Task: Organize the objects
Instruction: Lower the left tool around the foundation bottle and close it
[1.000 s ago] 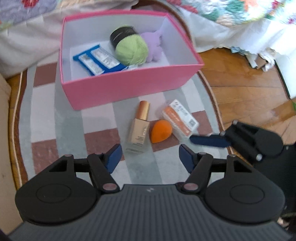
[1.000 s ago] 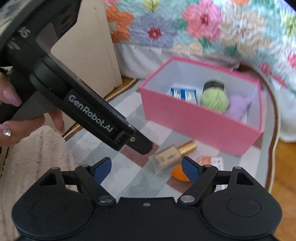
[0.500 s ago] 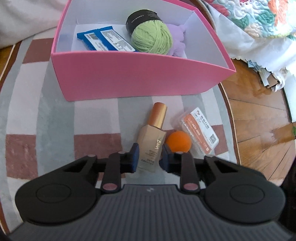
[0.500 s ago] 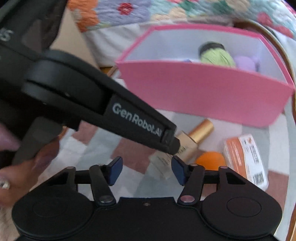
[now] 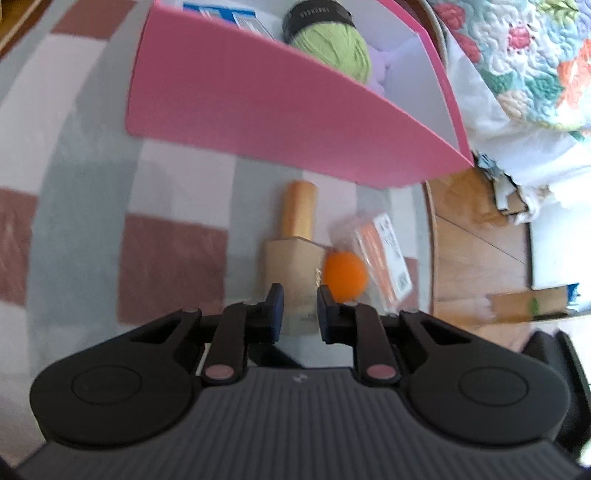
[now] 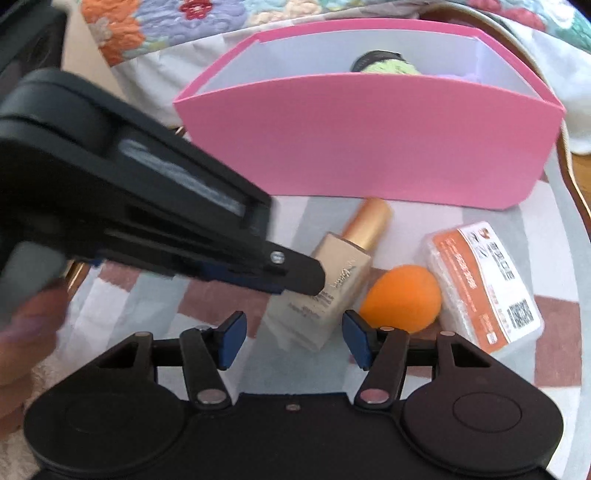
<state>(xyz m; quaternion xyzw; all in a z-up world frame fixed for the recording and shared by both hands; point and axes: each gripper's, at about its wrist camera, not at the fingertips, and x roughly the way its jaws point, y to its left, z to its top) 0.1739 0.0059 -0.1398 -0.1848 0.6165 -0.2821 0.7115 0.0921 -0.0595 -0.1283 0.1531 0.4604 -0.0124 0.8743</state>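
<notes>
A beige foundation bottle (image 5: 291, 273) with a gold cap lies on the checked rug in front of the pink box (image 5: 277, 103). My left gripper (image 5: 300, 308) is shut on its lower body, and the right wrist view shows the left gripper (image 6: 312, 282) reaching the bottle (image 6: 343, 266) from the left. My right gripper (image 6: 291, 332) hovers low over the bottle's bottom end. Its jaws are opening, and the pads stand apart from the bottle. An orange sponge (image 6: 402, 299) touches the bottle's right side. An orange-labelled packet (image 6: 480, 280) lies beyond it.
The box (image 6: 369, 147) holds a green yarn ball (image 5: 332, 48), blue packets (image 5: 229, 14) and a purple item (image 5: 391, 62). Wooden floor (image 5: 476, 236) starts at the rug's right edge. A floral quilt (image 5: 524, 55) hangs behind. A hand (image 6: 22, 332) holds the left gripper.
Both grippers have sunk toward the rug and come closer to the items. The left jaws have closed onto the foundation bottle. The right jaws have narrowed from their wide stance.
</notes>
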